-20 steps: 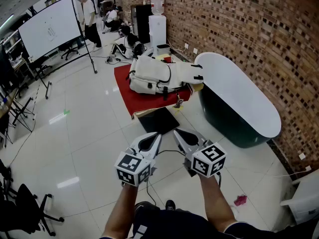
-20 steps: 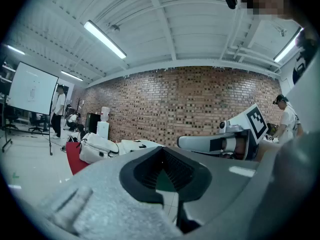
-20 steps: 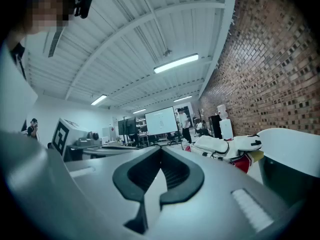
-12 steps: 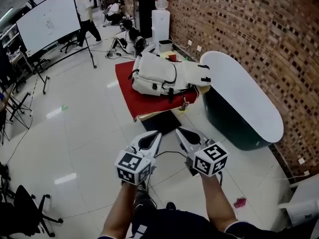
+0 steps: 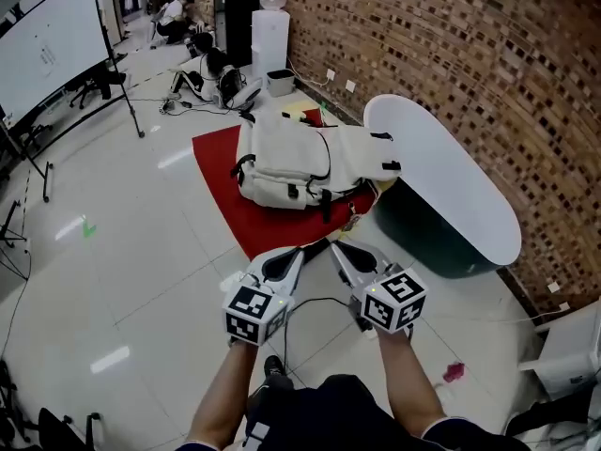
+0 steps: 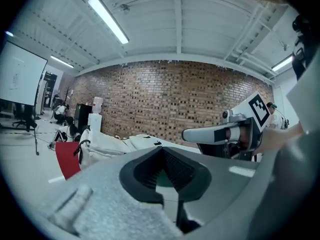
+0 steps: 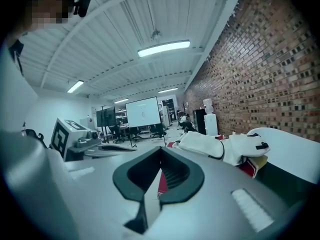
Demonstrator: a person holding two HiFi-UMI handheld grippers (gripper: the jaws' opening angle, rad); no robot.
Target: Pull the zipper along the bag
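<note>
A white backpack [image 5: 299,163] with black zipper lines and straps lies on a table covered in red cloth [image 5: 230,209], ahead of me. It also shows in the left gripper view as the backpack [image 6: 102,144] and in the right gripper view as the backpack [image 7: 220,145]. My left gripper [image 5: 302,252] and right gripper [image 5: 331,249] are held side by side in front of me, short of the table and well apart from the bag. Both are shut with nothing between the jaws. The zipper pull is too small to make out.
A dark green bathtub with a white rim [image 5: 451,181] stands right of the table along the brick wall [image 5: 488,73]. A whiteboard [image 5: 47,50] is at far left. A water dispenser [image 5: 269,36] and seated people [image 5: 202,59] are beyond the table. A pink scrap [image 5: 453,375] lies on the tiles.
The view has advanced toward the table: the backpack and red cloth are nearer and larger. Both grippers keep the same shut pose side by side.
</note>
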